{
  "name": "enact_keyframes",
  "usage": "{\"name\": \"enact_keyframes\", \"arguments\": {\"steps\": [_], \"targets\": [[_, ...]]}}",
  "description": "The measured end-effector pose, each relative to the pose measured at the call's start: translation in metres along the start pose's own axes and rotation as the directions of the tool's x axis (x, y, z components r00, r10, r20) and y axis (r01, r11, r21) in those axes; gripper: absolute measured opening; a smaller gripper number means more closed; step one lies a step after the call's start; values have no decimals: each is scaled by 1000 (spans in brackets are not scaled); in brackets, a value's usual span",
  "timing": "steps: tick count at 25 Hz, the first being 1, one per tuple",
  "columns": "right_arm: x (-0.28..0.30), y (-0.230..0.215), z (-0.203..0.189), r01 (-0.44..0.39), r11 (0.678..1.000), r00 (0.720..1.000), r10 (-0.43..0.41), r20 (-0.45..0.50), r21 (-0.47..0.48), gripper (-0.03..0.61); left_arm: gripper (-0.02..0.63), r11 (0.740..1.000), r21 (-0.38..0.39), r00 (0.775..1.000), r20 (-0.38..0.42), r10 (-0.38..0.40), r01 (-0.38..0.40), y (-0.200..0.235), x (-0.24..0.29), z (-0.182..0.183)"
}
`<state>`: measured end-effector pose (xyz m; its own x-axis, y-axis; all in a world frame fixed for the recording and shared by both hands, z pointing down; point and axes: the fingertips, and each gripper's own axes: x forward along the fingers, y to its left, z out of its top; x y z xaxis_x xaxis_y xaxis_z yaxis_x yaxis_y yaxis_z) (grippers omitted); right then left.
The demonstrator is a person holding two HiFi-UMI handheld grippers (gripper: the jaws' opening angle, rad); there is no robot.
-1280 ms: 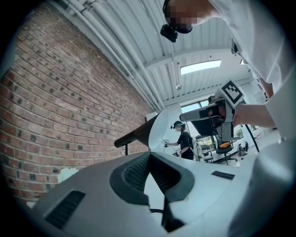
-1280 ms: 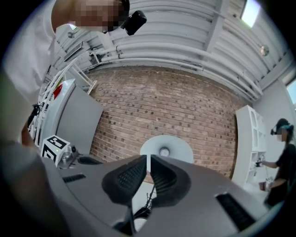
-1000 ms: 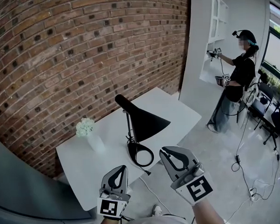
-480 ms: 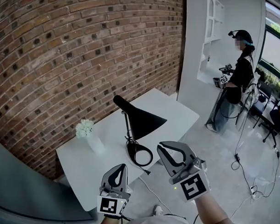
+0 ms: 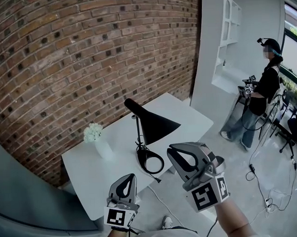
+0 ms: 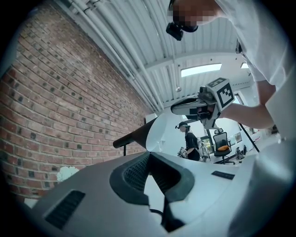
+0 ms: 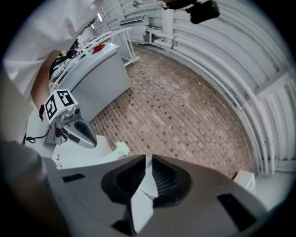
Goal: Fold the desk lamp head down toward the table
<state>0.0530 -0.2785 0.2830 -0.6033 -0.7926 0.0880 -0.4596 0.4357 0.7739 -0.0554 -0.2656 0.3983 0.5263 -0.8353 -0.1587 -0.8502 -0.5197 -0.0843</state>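
A black desk lamp stands on the white table (image 5: 184, 112), its cone shade (image 5: 156, 127) tilted down to the right on a thin stem above a ring base (image 5: 150, 162). My left gripper (image 5: 128, 176) hovers shut and empty before the table's near edge, left of the base. My right gripper (image 5: 170, 150) is also shut and empty, rolled onto its side, just right of the base and below the shade. Neither touches the lamp. In the left gripper view the lamp's shade (image 6: 138, 135) rises past the jaws, with the right gripper (image 6: 192, 104) above it.
A small white vase of white flowers (image 5: 94, 138) stands on the table's left part. A brick wall (image 5: 88, 59) runs behind. A white shelf unit (image 5: 228, 40) and a person with grippers (image 5: 262, 94) are at the right. Cables (image 5: 255, 175) lie on the floor.
My right gripper has rolled about its own axis, its marker cube turning over. The person in the background has stepped to the right. Lamp and left gripper stay put.
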Motion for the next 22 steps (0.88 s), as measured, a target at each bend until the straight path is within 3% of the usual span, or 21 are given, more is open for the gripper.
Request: {"name": "enact_keyframes", "arguments": {"steps": [11, 22], "targets": [[6, -1, -2, -39, 981, 998, 30, -54, -190, 112, 6, 1000, -12, 1000, -2, 14, -14, -2, -8, -1], [24, -14, -12, -40, 954, 996, 15, -88, -296, 173, 6, 999, 3, 999, 0, 45, -45, 2, -15, 0]]}}
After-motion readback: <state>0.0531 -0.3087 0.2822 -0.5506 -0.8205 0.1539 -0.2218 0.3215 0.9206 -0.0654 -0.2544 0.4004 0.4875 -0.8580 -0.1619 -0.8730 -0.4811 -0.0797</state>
